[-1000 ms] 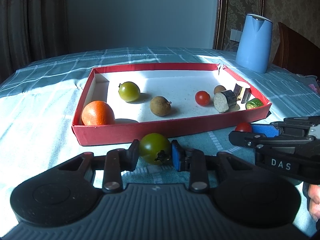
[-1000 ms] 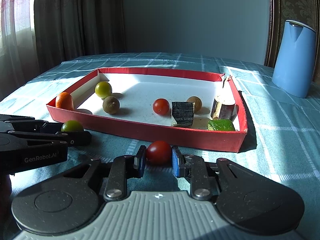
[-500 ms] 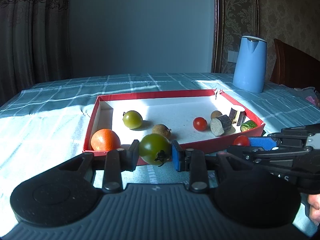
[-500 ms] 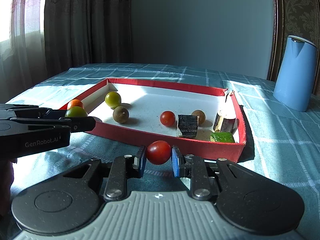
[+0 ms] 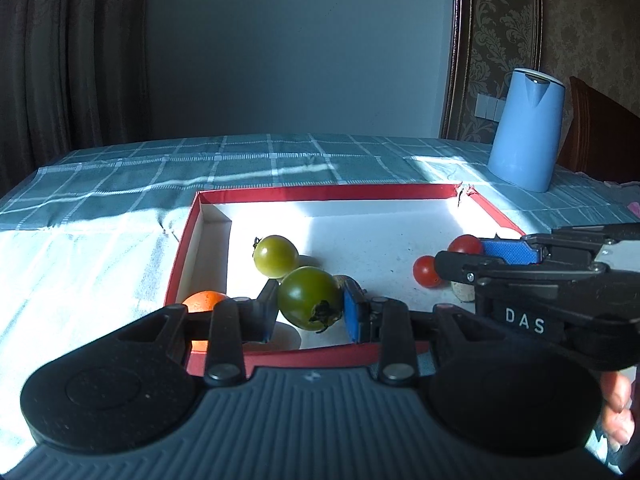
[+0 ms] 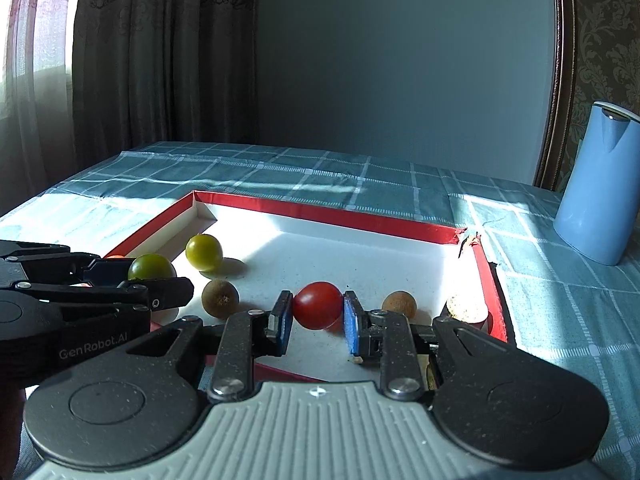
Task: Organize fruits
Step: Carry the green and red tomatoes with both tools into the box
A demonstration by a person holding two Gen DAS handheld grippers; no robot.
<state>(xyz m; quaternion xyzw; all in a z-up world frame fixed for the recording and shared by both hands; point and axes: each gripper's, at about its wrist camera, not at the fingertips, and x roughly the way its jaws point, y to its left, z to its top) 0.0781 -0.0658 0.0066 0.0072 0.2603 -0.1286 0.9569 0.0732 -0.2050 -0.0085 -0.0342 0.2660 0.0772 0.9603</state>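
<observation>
My left gripper (image 5: 310,306) is shut on a dark green tomato (image 5: 309,297) and holds it above the near left part of the red tray (image 5: 320,192). My right gripper (image 6: 316,316) is shut on a red cherry tomato (image 6: 318,305) over the tray's (image 6: 320,210) near middle. Inside the tray lie a yellow-green tomato (image 5: 276,256), an orange (image 5: 204,300), another red cherry tomato (image 5: 426,271) and a brown fruit (image 6: 220,298). In the right wrist view the left gripper (image 6: 156,280) and its green tomato (image 6: 151,267) show at the left.
A blue kettle (image 5: 526,130) stands on the checked tablecloth (image 5: 120,184) beyond the tray's far right corner. A round brown fruit (image 6: 399,305) and a cut vegetable piece (image 6: 466,306) lie near the tray's right wall. A wooden chair (image 5: 600,132) stands at the right.
Both grippers rose from the tablecloth with their tomatoes and moved forward over the tray's near wall. The jaws stayed shut.
</observation>
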